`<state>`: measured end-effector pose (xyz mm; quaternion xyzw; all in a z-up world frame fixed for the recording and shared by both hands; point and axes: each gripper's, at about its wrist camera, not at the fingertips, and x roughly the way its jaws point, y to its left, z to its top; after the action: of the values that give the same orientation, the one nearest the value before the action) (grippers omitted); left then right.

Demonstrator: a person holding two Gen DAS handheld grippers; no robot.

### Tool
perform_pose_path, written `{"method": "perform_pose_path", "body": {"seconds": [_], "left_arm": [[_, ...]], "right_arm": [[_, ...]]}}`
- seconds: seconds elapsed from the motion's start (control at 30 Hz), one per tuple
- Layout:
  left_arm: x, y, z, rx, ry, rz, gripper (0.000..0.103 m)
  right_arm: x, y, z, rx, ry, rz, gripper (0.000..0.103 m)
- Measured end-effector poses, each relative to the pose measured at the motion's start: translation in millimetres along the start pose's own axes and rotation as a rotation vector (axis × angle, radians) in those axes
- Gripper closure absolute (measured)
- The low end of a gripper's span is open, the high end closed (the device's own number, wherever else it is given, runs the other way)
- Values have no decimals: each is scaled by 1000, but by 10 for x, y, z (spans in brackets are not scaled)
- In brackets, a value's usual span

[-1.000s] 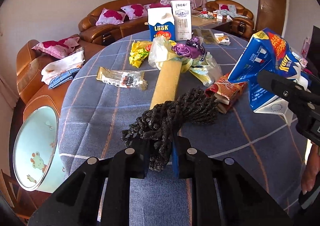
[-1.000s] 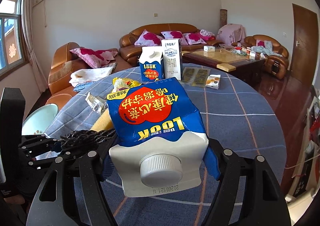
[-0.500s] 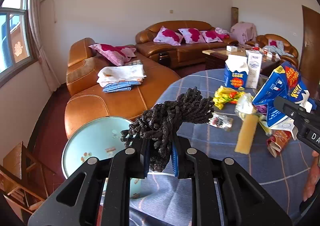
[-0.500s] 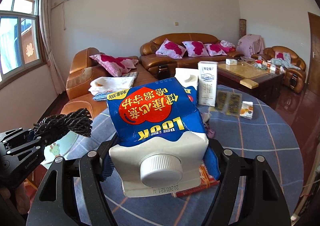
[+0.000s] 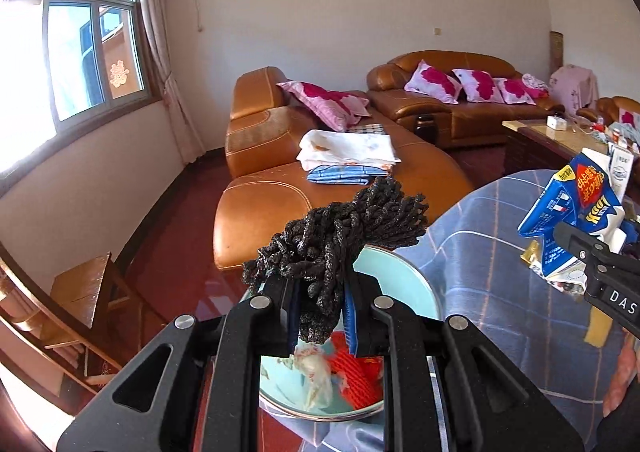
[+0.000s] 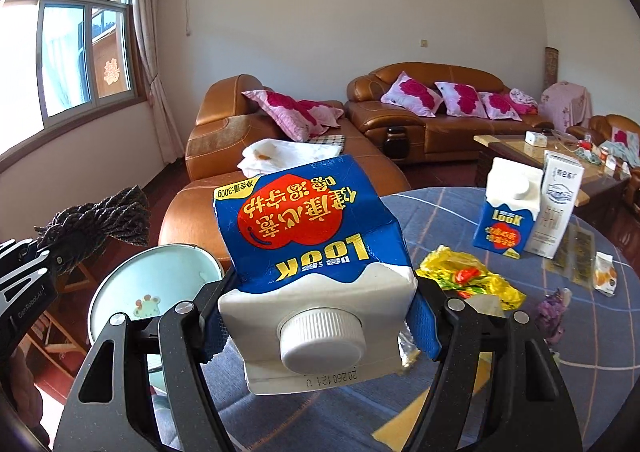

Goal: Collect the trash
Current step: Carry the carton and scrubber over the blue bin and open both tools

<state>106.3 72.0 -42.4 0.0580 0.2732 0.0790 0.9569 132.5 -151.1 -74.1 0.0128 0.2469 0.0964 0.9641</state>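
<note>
the left gripper [image 5: 322, 316] is clenched on a black knotted bundle [image 5: 340, 236], low centre, above the pale bin [image 5: 416, 280]; release squarely over it. the right gripper [image 6: 320, 316] grasps a blue carton [image 6: 312, 248], needing to clear the table [image 6: 440, 200] edge. beyond, wrappers [image 6: 468, 280] wait.

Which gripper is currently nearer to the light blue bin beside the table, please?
Left. The left gripper, shut on the black knitted bundle, hangs right over the bin. The right gripper, holding the blue carton, is over the table beside it.
</note>
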Motion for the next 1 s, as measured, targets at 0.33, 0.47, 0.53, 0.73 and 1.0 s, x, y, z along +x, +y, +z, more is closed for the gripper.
{"method": "perform_pose_path", "body": {"seconds": [0.33, 0.47, 0.53, 0.73, 1.0], "left_arm": [[250, 290, -45, -22, 58, 105, 86], [350, 337, -65, -16, 92, 141, 86], [385, 356, -77, -13, 104, 155, 86], [467, 363, -98, 9, 123, 187, 86], [548, 339, -147, 28, 150, 189, 86]], "right_arm": [[420, 334, 98, -79, 21, 65, 32], [543, 473, 124, -136, 26, 88, 32], [596, 534, 118, -167, 30, 96, 32], [685, 659, 64, -232, 44, 130, 32], [773, 788, 48, -289, 65, 155, 32]]}}
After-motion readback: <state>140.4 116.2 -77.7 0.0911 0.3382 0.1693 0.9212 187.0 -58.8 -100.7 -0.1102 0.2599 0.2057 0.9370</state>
